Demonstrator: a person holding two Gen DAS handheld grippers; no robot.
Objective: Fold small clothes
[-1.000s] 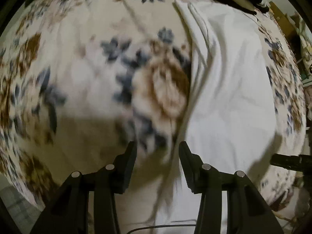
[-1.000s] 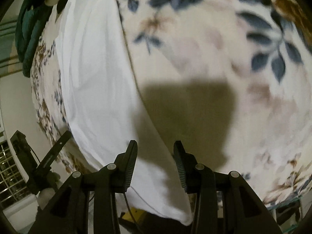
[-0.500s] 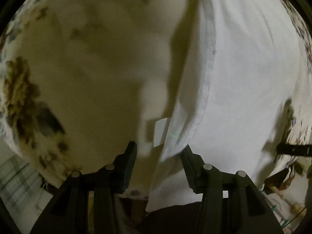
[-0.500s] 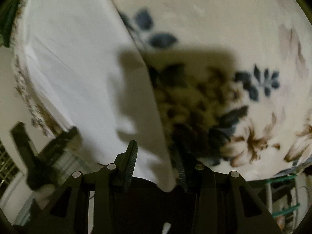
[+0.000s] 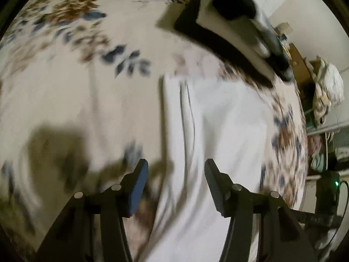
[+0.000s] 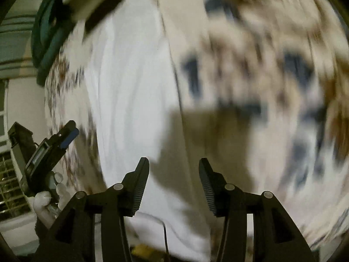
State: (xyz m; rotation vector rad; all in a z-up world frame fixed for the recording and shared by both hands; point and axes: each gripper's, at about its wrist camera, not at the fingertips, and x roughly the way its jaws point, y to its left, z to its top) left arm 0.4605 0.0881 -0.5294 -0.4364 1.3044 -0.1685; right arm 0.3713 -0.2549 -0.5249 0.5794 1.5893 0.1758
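Gaping claws [image 5: 176,172] above white garment [image 5: 218,131]

The cream bedspread printed with blue and brown flowers [image 5: 72,100] lies flat and bare over a wide stretch left of the white folded cloth garment [image 5: 220,131], giving open room there. At its far edge a stack of dark and white folded items [image 5: 229,28] blocks the way. Cluttered shelves [image 5: 322,135] crowd the right edge. In the right wrist view, bare bedspread [image 6: 261,76] stretches right of the garment [image 6: 130,91].
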